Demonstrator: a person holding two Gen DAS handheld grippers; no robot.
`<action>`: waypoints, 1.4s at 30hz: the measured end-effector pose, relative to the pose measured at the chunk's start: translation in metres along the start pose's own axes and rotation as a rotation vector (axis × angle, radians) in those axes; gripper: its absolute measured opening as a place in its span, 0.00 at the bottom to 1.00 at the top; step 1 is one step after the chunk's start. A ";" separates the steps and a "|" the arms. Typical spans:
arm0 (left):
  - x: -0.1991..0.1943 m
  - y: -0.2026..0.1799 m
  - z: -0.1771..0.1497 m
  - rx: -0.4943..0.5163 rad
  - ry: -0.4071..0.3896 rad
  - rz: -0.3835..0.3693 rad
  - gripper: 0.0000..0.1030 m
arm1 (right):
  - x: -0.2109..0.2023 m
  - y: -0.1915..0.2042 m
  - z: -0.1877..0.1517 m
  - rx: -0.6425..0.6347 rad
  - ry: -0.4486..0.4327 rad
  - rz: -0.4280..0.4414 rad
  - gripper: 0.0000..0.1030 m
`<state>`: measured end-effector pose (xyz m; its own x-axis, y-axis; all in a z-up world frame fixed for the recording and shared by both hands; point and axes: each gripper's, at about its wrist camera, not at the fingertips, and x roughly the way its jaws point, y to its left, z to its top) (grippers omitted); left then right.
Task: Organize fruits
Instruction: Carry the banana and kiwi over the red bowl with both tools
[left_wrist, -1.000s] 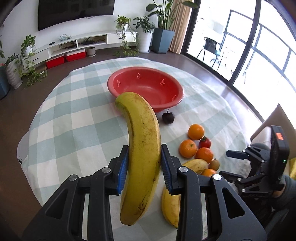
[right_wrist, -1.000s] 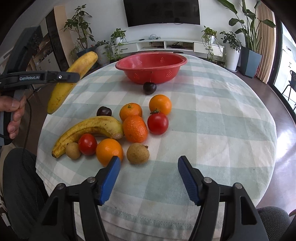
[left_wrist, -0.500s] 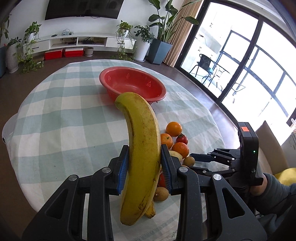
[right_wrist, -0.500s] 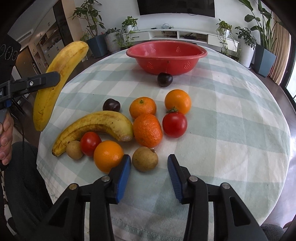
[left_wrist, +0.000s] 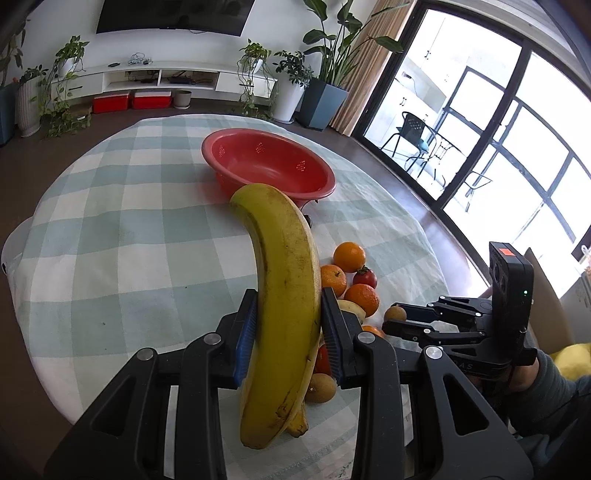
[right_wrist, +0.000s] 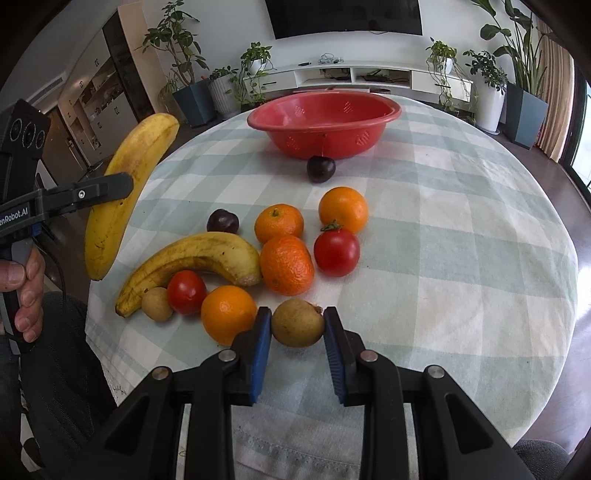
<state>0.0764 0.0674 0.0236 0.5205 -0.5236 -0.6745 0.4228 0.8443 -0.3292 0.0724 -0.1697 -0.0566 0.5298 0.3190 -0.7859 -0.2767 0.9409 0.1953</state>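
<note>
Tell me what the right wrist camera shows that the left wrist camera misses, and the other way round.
Only the right wrist view: the right gripper shut on a brown round fruit, and a dark plum beside the lying banana. Only the left wrist view: the glass balcony doors and the inside of the red bowl. Both: the left gripper clamping a banana, the oranges, the checked cloth.

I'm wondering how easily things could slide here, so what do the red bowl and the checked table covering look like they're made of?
The round red perforated bowl looks like moulded plastic with a smooth, slightly glossy finish: uniform colour, thin rolled rim, neat clusters of drain holes. The pale green and white checked table covering appears to be woven cloth, matte, with soft wrinkles and a stitched hem at the near edge.
</note>
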 end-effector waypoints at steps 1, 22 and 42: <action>-0.001 0.001 0.002 -0.002 -0.004 0.003 0.30 | -0.003 -0.005 0.002 0.016 -0.009 0.005 0.30; 0.089 -0.012 0.190 0.194 0.049 0.140 0.30 | 0.030 -0.046 0.202 -0.030 -0.173 0.013 0.30; 0.214 -0.004 0.200 0.306 0.307 0.293 0.30 | 0.123 -0.051 0.208 -0.135 0.066 -0.069 0.30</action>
<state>0.3345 -0.0704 0.0127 0.4276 -0.1737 -0.8871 0.5131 0.8546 0.0800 0.3185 -0.1550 -0.0418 0.4990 0.2417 -0.8322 -0.3491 0.9350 0.0622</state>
